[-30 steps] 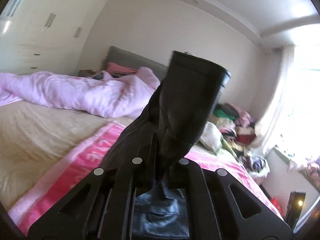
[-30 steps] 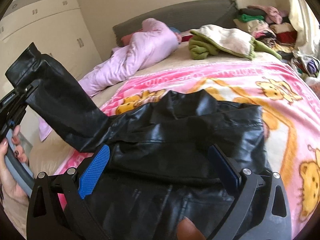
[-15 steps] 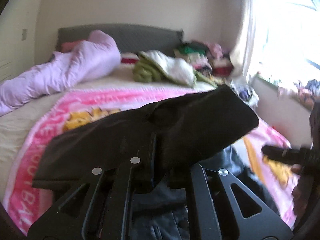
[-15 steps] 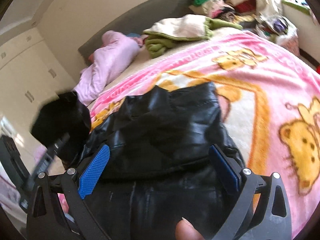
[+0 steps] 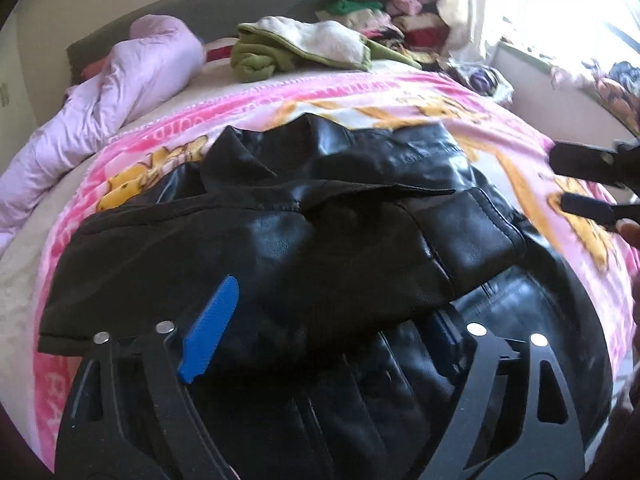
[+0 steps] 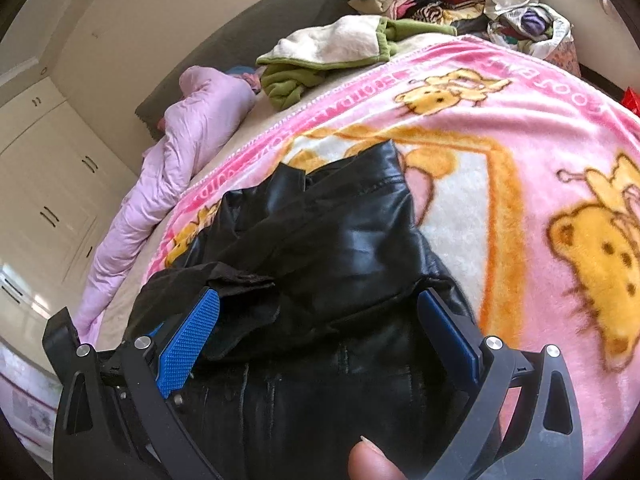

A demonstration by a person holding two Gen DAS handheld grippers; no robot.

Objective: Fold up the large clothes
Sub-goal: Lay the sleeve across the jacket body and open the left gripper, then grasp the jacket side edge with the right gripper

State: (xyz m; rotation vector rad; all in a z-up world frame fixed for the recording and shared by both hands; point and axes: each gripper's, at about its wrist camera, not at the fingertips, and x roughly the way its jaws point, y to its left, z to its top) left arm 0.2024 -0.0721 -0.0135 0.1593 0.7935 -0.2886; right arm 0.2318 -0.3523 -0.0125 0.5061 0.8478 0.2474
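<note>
Across the centre of both frames lies the pink cartoon blanket, covering the bed and bearing the black leather jacket. A sleeve is folded across the jacket's body and occupies the middle of the left wrist view. Toward the upper edge sit a lilac duvet and a green-and-cream fleece.

The left gripper, at lower centre, stands spread, its fingers astride the sleeve without pinching it. The right gripper is likewise spread, low over the jacket's lower part, a fingertip of the holder visible at the bottom edge; in the left wrist view it enters from the right edge.

Risk, as a judgement: stiff, slick leather may spring back, so the loose sleeve could slide off the body and undo the fold if not pressed flat.
</note>
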